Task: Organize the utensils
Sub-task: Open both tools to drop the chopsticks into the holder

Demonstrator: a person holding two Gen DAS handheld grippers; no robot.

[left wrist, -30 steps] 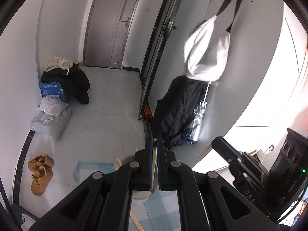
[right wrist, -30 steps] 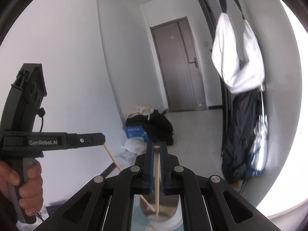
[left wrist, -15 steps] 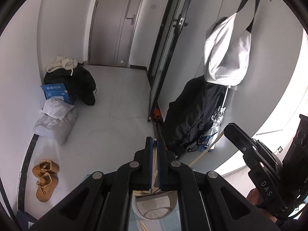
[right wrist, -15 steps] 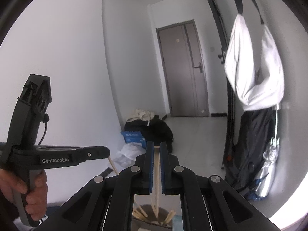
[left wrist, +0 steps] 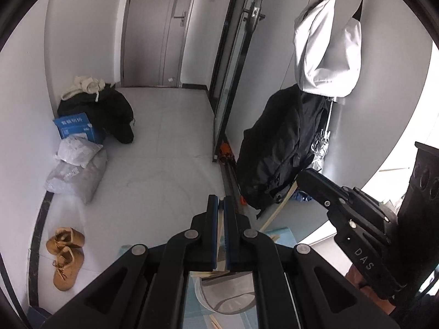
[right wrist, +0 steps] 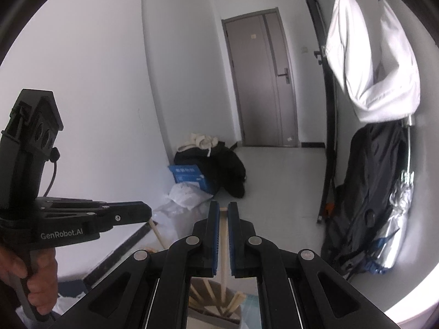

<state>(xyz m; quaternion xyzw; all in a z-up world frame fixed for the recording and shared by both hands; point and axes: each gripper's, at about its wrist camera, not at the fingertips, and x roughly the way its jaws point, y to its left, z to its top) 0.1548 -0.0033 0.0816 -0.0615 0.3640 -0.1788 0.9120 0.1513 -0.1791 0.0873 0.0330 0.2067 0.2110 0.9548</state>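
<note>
left hand-held gripper [left wrist: 221,201]: jaws narrow, pinched on a pale wooden chopstick [left wrist: 220,235] that runs down between the blue pads. below it, at 6 o'clock in the left wrist view, a round holder [left wrist: 227,296] with a pale rim, standing on a light blue mat [left wrist: 282,233]. more sticks lie on the mat beside the holder.

right hand-held gripper [right wrist: 224,208]: jaws narrow too, clamped on a second chopstick [right wrist: 223,246], upright, its top end showing just above the pads. its lower end reaches down into the holder [right wrist: 219,301], where several other wooden sticks [right wrist: 236,301] lean against the rim.

in the right wrist view the left hand-held gripper sits at 9 o'clock, a person's hand [right wrist: 30,279] on its grip, its stick slanting down toward 6 o'clock. in the left wrist view the right hand-held gripper [left wrist: 304,176] comes in from 4 o'clock, its stick slanting down toward the mat.

surroundings: grey door [right wrist: 260,82] at 12 o'clock, white bag [right wrist: 370,63] hanging at 2 o'clock, dark coat [left wrist: 277,148] under it, brown shoes [left wrist: 65,255] on the floor at 8 o'clock in the left view.
</note>
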